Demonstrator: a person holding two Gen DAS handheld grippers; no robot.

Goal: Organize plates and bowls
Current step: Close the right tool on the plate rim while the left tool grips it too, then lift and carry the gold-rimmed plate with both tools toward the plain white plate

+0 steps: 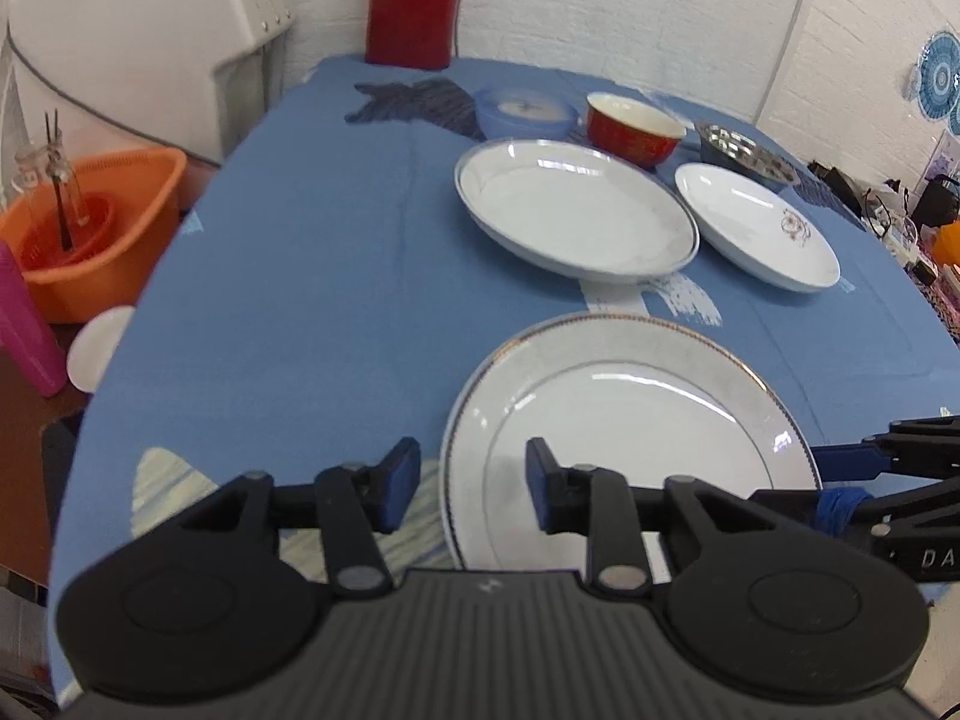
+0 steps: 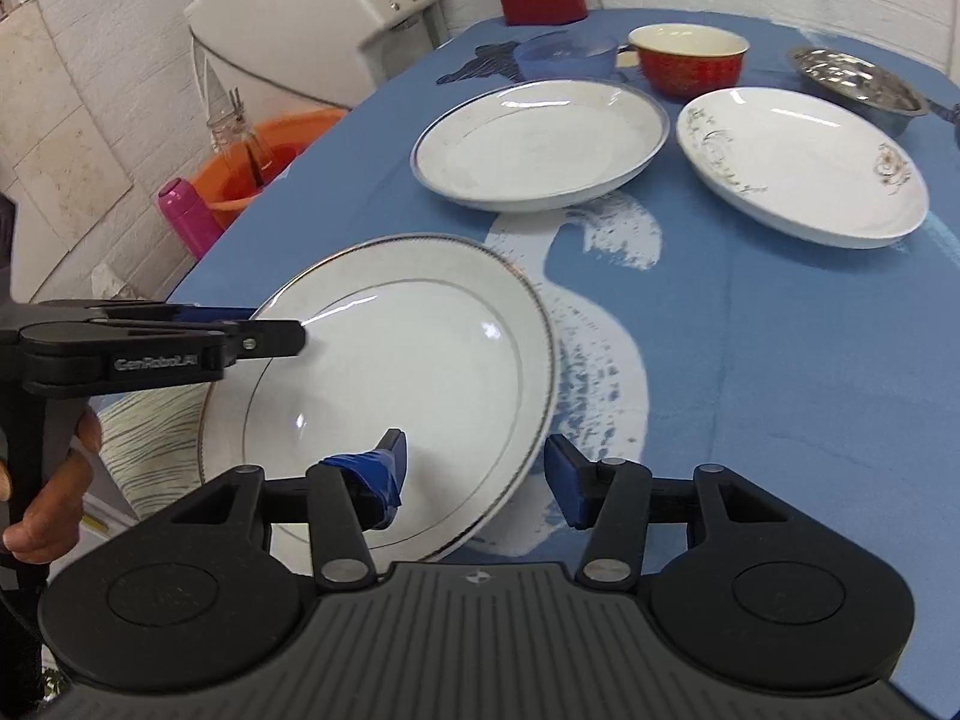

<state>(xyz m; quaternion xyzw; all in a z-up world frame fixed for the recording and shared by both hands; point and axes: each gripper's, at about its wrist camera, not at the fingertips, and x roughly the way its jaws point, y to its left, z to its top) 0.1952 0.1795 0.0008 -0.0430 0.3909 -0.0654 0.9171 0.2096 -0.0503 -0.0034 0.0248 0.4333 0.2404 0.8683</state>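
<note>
right wrist view: right gripper (image 2: 474,480) fingers spread astride the gold-rimmed white plate (image 2: 384,372) rim; left gripper (image 1: 473,486) likewise released. beyond the fingers, two white dishes (image 2: 540,141), red bowl (image 2: 690,63).

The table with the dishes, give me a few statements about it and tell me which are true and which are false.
1. Both the left gripper and the right gripper are open. True.
2. The red bowl sits on the gold-rimmed plate. False: it stands on the blue tablecloth at the far end.
3. The flowered plate is stacked on the silver-rimmed plate. False: they lie side by side.
4. A metal bowl sits behind the flowered plate. True.
</note>
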